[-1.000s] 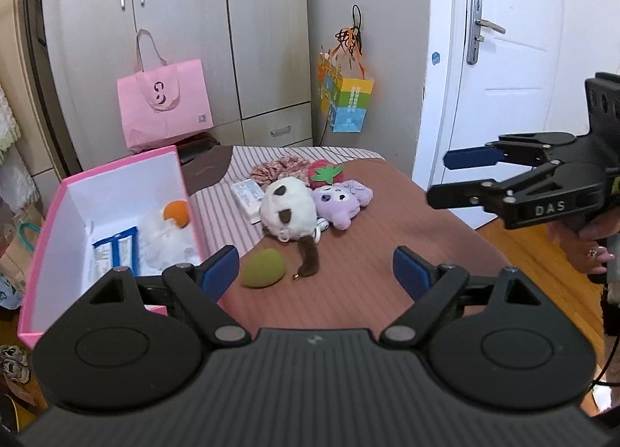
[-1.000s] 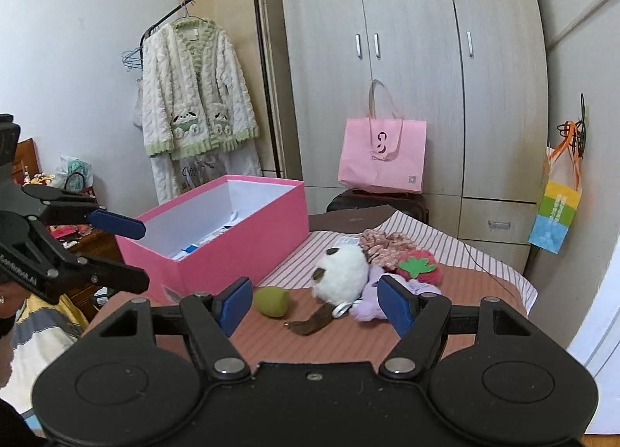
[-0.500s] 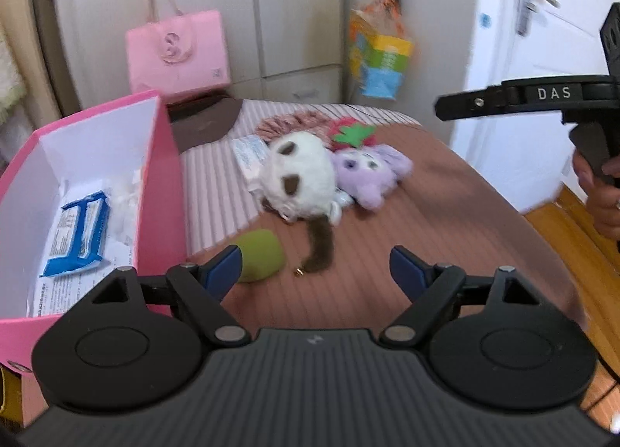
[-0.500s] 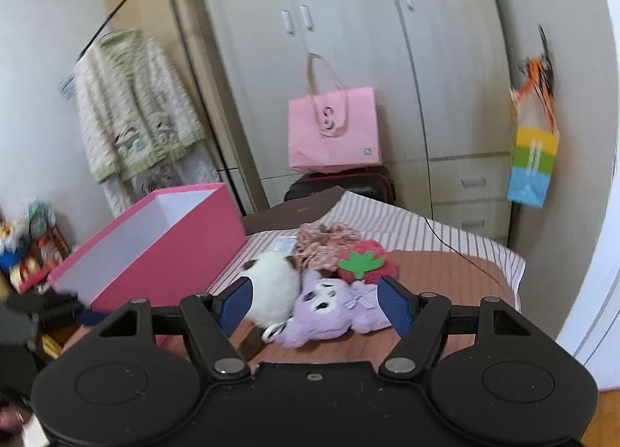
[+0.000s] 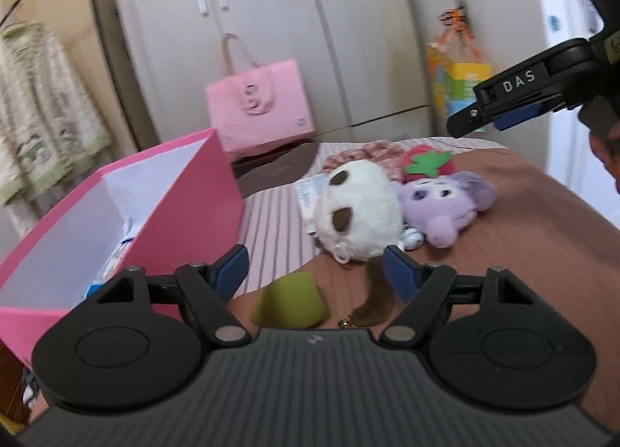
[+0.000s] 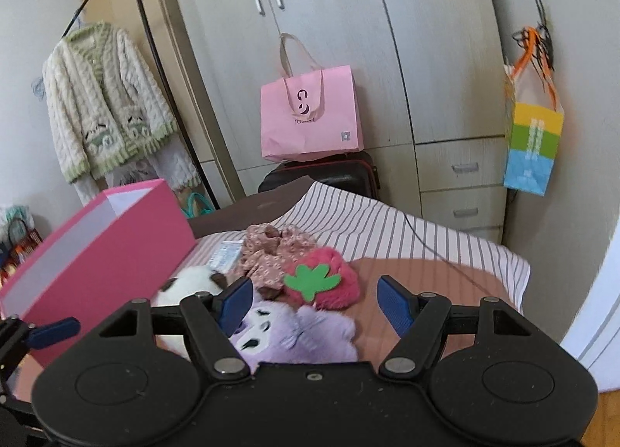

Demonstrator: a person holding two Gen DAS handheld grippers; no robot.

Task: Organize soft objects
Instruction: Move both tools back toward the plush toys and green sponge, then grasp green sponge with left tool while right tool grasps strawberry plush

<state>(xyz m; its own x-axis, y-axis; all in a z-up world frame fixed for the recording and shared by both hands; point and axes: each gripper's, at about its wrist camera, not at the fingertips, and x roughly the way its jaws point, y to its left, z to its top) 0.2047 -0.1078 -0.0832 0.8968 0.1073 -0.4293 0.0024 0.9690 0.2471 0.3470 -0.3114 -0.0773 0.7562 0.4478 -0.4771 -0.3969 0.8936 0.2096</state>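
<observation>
The soft toys lie bunched near the middle of the table point(image 5: 523, 222): a round white panda plush point(image 5: 358, 214) touching a fuzzy purple plush point(image 5: 449, 206) at its right, with a furry red strawberry plush point(image 6: 319, 284) carrying a flat green felt leaf just behind them and a crumpled floral scrunchie point(image 6: 271, 249) behind that. A smooth green egg-shaped sponge point(image 5: 288, 301) sits apart, nearer the left tongs point(image 5: 314, 266), next to the panda's brown tail.

The left tongs stand wide open and empty, low over the near table edge, the sponge between their blue pads. The right tongs point(image 6: 314, 301) are likewise spread and hold nothing — they hang over the purple plush, which lies between and under the pads.

To the right of the toys the brown cloth runs bare to the table's edge; the far part is covered by a striped cloth point(image 6: 372, 226).

Along the left edge stands a rigid pink box point(image 5: 201, 191) with white inner walls, open at the top — inside, only white paper and something blue-and-white show, too hidden to name.

Behind are a pink paper bag point(image 6: 310, 113), pale wardrobe doors point(image 6: 329, 20) and a knitted cardigan point(image 6: 104, 106) on a rail.
</observation>
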